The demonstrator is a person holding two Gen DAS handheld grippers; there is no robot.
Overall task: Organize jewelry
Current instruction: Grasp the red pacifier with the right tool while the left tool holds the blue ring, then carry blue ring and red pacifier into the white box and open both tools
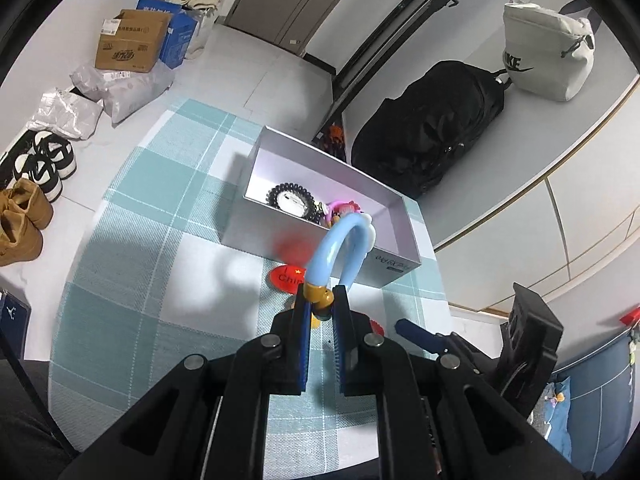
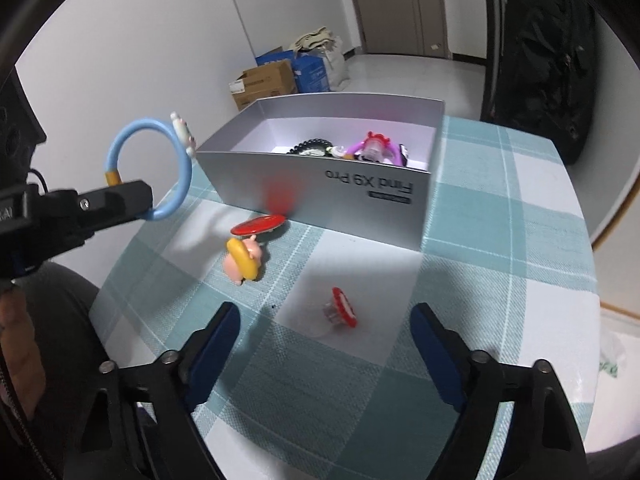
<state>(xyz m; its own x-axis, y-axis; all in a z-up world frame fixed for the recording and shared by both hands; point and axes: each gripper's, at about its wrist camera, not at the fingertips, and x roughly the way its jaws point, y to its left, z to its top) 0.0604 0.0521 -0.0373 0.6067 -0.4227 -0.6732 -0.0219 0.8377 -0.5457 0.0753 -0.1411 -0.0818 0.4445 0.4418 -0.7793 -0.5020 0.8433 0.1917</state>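
The left tool [image 1: 322, 300] is made of black plastic. Its two fingers [image 1: 301, 320] are lined with dark blue pads. Round silver screws [image 1: 270, 342] are set into its black arms. Seen from the right wrist, a thin black cable [image 2: 38, 178] is looped behind it, and small white letters are printed on its side but cannot be read.

The right tool [image 2: 326, 320] is built the same way: black arms, blue pads [image 2: 224, 324] and silver screws [image 2: 478, 357]. Dark clothing [image 2: 60, 320] is worn by the person.
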